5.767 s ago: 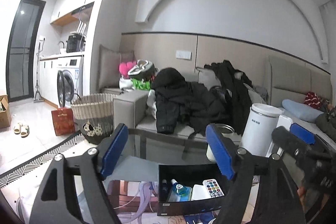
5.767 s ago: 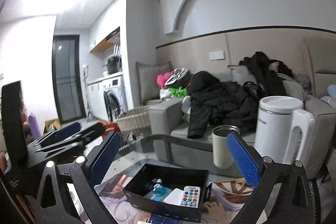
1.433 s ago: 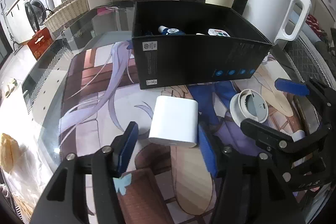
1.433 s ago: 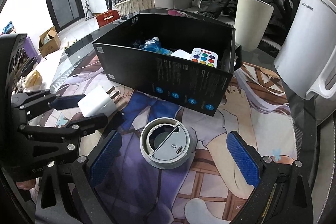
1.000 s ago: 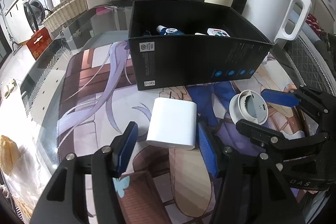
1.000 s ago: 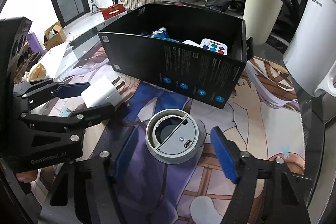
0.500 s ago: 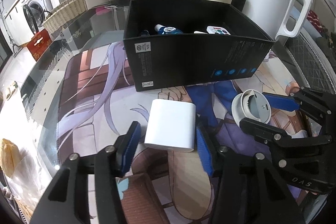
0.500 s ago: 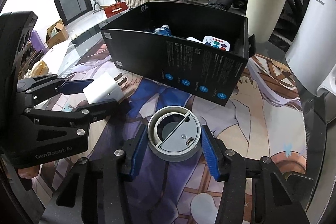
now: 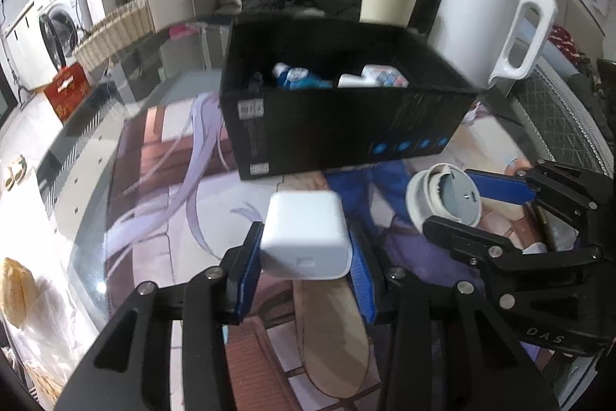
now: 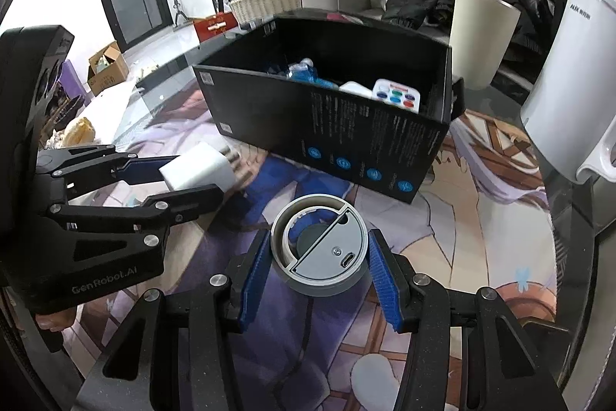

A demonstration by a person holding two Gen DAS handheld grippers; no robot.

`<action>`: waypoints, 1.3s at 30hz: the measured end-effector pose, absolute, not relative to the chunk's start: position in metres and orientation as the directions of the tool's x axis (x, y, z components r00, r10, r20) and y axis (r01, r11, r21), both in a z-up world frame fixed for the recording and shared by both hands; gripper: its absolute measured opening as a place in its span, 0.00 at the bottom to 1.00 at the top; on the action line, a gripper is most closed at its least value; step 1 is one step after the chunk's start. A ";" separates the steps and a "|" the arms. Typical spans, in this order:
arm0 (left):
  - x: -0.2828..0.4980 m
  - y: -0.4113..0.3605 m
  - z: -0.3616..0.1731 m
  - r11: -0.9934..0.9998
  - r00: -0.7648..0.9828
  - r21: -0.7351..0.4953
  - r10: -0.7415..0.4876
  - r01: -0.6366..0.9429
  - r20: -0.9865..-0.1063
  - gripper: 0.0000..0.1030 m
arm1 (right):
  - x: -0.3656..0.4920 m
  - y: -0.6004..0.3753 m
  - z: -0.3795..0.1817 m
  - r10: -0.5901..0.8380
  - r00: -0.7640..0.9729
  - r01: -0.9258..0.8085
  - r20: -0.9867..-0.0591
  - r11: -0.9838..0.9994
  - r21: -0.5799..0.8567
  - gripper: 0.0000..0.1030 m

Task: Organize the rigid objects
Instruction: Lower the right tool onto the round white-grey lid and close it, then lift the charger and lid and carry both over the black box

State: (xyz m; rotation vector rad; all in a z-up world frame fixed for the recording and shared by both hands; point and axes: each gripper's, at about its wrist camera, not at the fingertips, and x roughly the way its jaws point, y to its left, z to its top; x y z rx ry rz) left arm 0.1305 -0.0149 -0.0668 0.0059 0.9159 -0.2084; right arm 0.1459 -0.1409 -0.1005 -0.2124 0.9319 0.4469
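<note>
Two grippers work over one glass table [image 9: 88,156] covered by a printed mat, and each has one thing between its blue pads. The left gripper [image 9: 306,266] has just been closing and now clamps a white charger [image 9: 306,237], a rounded cube with a small rectangular mark on its near face, lifted just in front of the box [image 9: 338,133]. The right gripper [image 10: 317,264] has also closed in, and its pads press both sides of a round grey disc [image 10: 319,243], a shallow puck with a raised rim, a half-moon recess and a flat lid bearing a small port, also just in front of the box. There is one black open box with four blue round marks along its long side; inside it lie one blue-and-white bottle [image 10: 304,72], one white item [image 10: 354,88] and one white remote [image 10: 396,95] with coloured buttons. Behind the box stand one cream cup [image 10: 481,37] and one white kettle [image 9: 496,22]. The right wrist view shows the charger's prongs [image 10: 233,160] pointing toward the box, the colours of the remote's buttons and the left gripper's side lettering; the left wrist view shows none of these. The left wrist view alone shows the kettle's full handle [image 9: 527,37] and the charger's near face, with the disc [image 9: 446,199] tilted on edge between the right gripper's [image 9: 462,205] fingers.
</note>
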 end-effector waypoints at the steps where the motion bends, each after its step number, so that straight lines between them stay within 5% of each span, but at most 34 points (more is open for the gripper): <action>1: 0.128 -0.016 -0.062 0.979 0.611 -0.080 -0.181 0.189 -0.771 0.39 | 0.144 -0.141 -0.097 0.289 0.525 -0.463 -0.801 0.886 0.016 0.49; 15: 0.089 -0.007 0.000 0.973 0.832 -0.043 -0.218 0.229 -0.510 0.39 | 0.114 -0.145 -0.040 0.383 0.720 -0.482 -0.578 0.876 -0.020 0.49; 25: 0.057 0.011 0.039 0.980 0.934 -0.029 -0.198 0.199 -0.297 0.39 | 0.071 -0.164 0.010 0.374 0.878 -0.412 -0.299 0.908 -0.072 0.49; 39: 0.071 0.013 0.057 0.984 0.955 -0.046 -0.176 0.170 -0.240 0.39 | 0.069 -0.167 0.021 0.373 0.890 -0.401 -0.261 0.914 -0.063 0.49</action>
